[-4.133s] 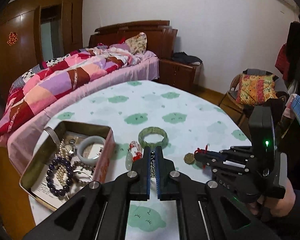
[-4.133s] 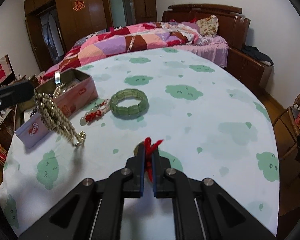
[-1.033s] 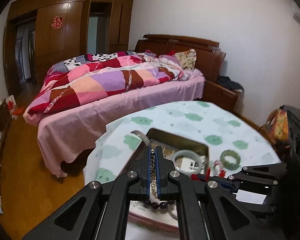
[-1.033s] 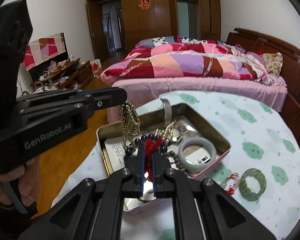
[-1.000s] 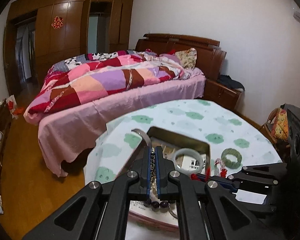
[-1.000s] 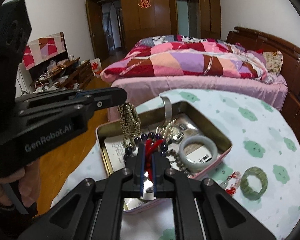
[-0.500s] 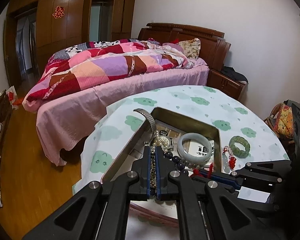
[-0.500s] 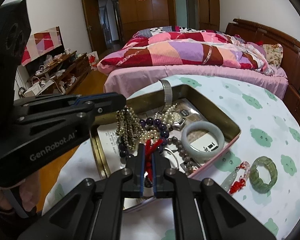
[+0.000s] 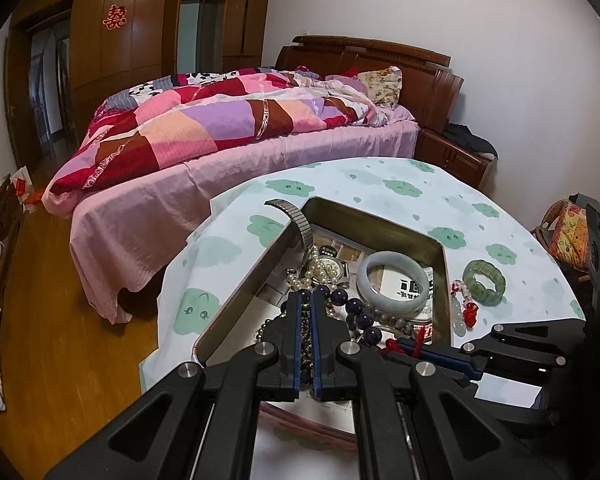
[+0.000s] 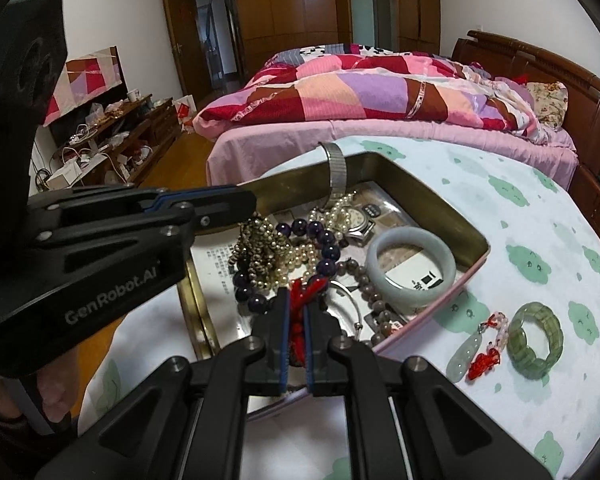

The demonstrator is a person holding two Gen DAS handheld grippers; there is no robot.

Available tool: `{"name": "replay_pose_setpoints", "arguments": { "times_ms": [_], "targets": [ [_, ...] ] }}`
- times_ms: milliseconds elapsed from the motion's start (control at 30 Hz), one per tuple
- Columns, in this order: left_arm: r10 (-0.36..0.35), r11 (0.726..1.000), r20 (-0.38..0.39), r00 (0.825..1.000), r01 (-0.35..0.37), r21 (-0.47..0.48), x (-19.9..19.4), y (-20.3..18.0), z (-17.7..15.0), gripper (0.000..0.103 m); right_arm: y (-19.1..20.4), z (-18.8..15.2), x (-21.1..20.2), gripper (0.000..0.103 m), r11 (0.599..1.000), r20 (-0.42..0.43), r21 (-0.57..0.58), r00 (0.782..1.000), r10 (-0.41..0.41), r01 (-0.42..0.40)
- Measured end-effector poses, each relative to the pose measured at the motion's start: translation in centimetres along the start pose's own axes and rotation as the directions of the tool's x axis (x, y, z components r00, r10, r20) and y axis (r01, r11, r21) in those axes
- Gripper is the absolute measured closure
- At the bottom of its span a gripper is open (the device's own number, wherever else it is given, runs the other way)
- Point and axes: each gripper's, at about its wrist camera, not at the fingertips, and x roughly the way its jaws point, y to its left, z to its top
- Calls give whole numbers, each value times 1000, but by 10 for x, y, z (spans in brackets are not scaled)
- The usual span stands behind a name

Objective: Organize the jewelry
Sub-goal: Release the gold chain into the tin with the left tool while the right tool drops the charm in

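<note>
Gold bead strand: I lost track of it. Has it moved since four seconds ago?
Yes. The gold bead strand, then dangling over the tablecloth beside the tin, now hangs into it.

Both tongs carried their jewelry from the table over the tin [image 10: 440,208].

Both wrist views look steeply down, close over the open tin [image 9: 440,248] [image 10: 432,204] – the left from its near corner, the right from its long side – sharing its contents and the bed [image 9: 236,136] [image 10: 380,96] beyond.
</note>
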Motion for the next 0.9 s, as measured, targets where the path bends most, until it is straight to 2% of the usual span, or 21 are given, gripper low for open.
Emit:
{"name": "replay_pose_setpoints", "arguments": {
  "times_ms": [400,467,533,633,667,700,733,767,800,833,900],
  "targets": [
    [11,1000,-10,1000,-10,5,1,-1,-1,99,-3,-5,3,90,1000,-4,11,1000,-4,4],
    [15,1000,-11,1000,-15,7,2,-1,-1,99,-5,-5,3,83,1000,-4,18,1000,-3,3],
    [18,1000,-12,1000,-17,7,2,-1,0,99,-6,-5,2,69,1000,1,22,1000,1,-1],
    [19,1000,-12,1000,-19,8,2,-1,0,98,-6,-5,-1,56,1000,15,17,1000,-2,2],
    [21,1000,-14,1000,-21,7,2,-1,0,95,-5,-5,-1,54,1000,18,15,1000,-7,7],
    [27,1000,-15,1000,-27,6,2,-1,0,85,-5,-4,-2,51,1000,20,14,1000,-14,14],
    [31,1000,-11,999,-31,5,2,0,1,68,-6,-4,-2,51,1000,23,14,1000,-15,15],
    [39,999,-1,999,-39,2,0,0,1,58,-6,-4,-2,51,1000,25,16,1000,-15,14],
    [44,999,7,999,-44,-1,-1,1,1,43,-7,-4,-3,50,1000,27,18,999,-16,15],
    [51,999,21,998,-51,-6,-3,2,1,39,-8,-4,-4,48,1000,30,21,999,-19,18],
    [42,999,26,999,-42,-6,-5,2,2,39,-9,-4,-5,43,999,38,26,999,-27,26]
  ]
}}
